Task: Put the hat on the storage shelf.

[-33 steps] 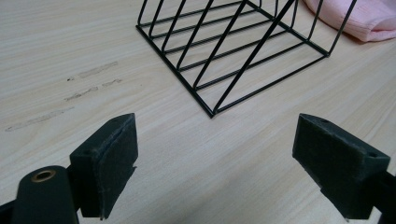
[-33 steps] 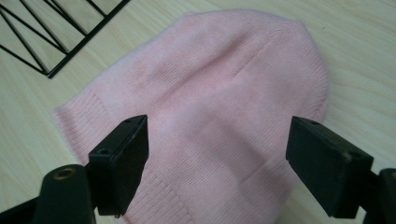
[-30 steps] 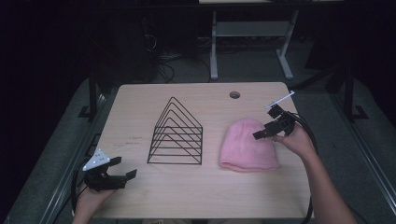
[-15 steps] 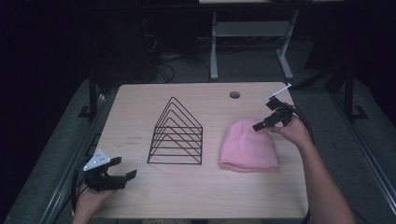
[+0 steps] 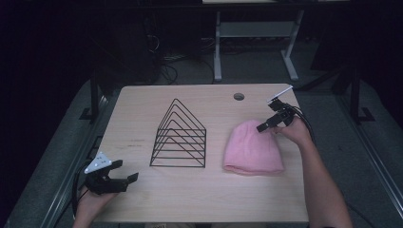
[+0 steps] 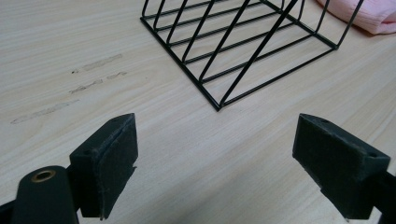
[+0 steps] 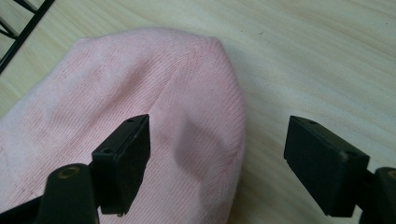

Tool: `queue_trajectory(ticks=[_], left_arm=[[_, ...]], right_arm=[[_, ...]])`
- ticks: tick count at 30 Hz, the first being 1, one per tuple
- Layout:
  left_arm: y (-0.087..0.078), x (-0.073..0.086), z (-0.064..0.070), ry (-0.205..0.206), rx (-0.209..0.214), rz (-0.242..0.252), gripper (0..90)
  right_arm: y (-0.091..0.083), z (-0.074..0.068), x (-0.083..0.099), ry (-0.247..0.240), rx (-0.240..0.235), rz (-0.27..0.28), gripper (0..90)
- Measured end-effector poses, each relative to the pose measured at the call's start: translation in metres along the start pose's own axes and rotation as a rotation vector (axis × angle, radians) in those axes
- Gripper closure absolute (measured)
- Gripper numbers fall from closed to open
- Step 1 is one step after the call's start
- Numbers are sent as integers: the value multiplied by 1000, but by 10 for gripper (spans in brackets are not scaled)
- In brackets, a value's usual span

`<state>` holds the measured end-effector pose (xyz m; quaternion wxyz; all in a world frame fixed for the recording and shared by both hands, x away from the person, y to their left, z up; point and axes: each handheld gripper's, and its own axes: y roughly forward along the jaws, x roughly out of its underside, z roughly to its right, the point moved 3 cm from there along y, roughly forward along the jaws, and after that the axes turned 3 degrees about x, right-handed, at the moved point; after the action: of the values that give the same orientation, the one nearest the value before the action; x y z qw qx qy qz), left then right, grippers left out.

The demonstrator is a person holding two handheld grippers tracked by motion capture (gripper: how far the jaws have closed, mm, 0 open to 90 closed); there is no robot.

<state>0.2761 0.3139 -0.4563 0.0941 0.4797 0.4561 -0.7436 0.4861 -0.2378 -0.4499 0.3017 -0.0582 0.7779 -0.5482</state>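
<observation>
A pink knit beanie [image 5: 253, 148] lies flat on the right half of the wooden table [image 5: 142, 114]. My right gripper [image 5: 267, 124] hovers over the beanie's far right edge, open; in the right gripper view one jaw is above the beanie [image 7: 140, 112] and the other above bare wood. A black wire file rack [image 5: 180, 137] stands at the table's middle. My left gripper [image 5: 122, 176] rests open near the front left corner, pointing toward the rack [image 6: 243, 51], nothing between its jaws.
A round cable hole [image 5: 239, 96] sits in the table's far edge. Behind the table stand a white desk frame [image 5: 256, 33] and dark floor with cables. Faint scuff marks [image 6: 74, 88] show on the wood left of the rack.
My right gripper has moved a little farther back along the beanie's right edge toward its crown. The left gripper has stayed put.
</observation>
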Motion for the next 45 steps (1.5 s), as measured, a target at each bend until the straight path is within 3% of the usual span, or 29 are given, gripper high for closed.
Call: queue_trajectory(ticks=[7, 13, 18, 26, 38, 45], left_arm=[[3, 0, 2, 0, 4, -8, 142], [4, 1, 0, -3, 4, -13, 142], [4, 1, 0, -4, 3, -13, 142], [4, 1, 0, -6, 6, -15, 142], [7, -1, -6, -31, 19, -12, 142], [7, -7, -10, -52, 45, -1, 146]], right_arm=[[10, 5, -1, 27, -13, -21, 250], [18, 7, 0, 32, -23, -42, 321], [22, 9, 1, 54, -59, -58, 408], [26, 7, 3, 49, -95, -51, 544], [20, 6, 9, 42, -139, -19, 743], [12, 5, 14, 45, -142, 2, 753]])
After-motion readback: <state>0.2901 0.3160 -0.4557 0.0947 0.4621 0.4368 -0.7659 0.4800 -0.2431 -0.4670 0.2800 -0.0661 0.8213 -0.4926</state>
